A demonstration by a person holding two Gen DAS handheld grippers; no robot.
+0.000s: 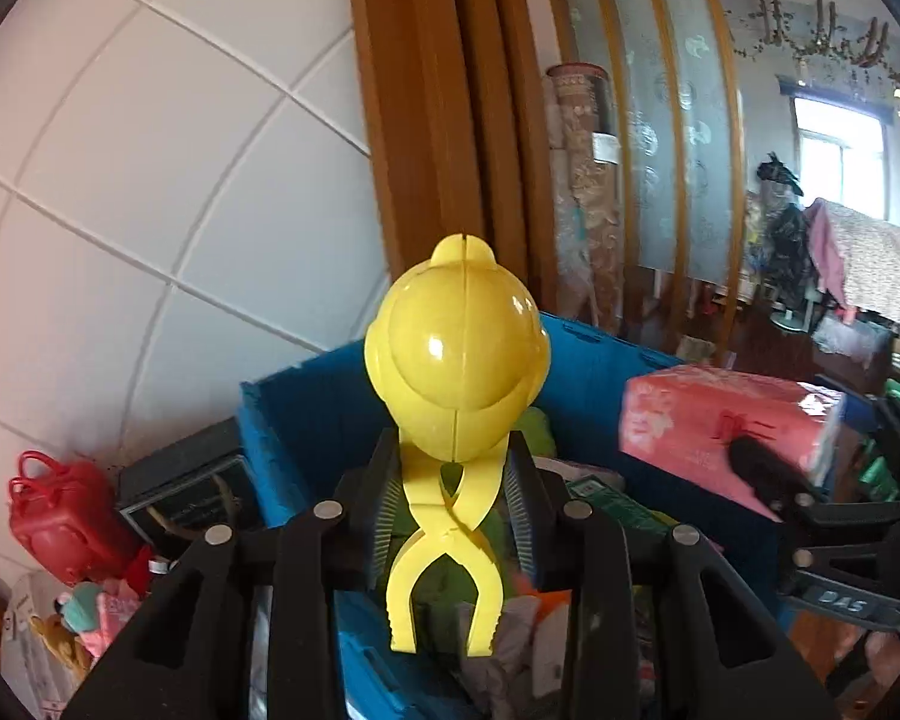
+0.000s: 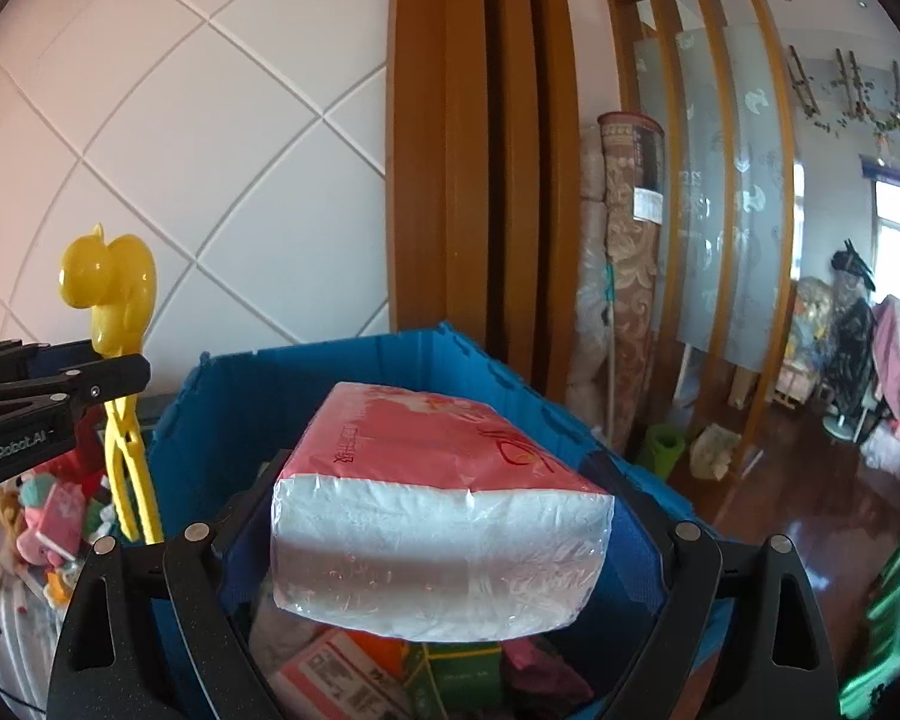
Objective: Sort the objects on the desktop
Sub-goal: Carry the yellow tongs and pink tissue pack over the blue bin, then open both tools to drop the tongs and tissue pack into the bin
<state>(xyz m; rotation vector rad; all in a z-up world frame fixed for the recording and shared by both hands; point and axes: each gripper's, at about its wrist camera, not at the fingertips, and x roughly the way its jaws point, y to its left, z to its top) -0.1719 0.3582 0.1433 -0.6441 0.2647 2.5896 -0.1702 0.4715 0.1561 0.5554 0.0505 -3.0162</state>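
Left wrist view: the left claw (image 1: 453, 504) pinches a yellow plastic snowball-maker tongs (image 1: 456, 384) by its crossed arms, the ribbed pads pressing on both sides, the round mould head standing upright above the fingers. Its two handle ends hang down toward the camera. Behind and below it is a blue plastic crate (image 1: 306, 420); the tongs and claw hide most of its contents, which show only as blurred scraps of green and white. At right, the pink tissue pack (image 1: 726, 426) is held above the crate's right side, part of it covered by the dark finger of the right claw (image 1: 768, 480). A red toy bag (image 1: 60, 516) lies low at the left, outside the crate.

Right wrist view: the right claw (image 2: 444, 516) is spread wide and clamped on the tissue pack (image 2: 444, 516), whose clear-wrapped white end faces the camera. The pack hides most of the crate (image 2: 306, 396) interior; below it only cut-off cartons show, their print unreadable. The tongs (image 2: 111, 324) stand at left in the left claw (image 2: 114, 378), beside the crate's left wall.
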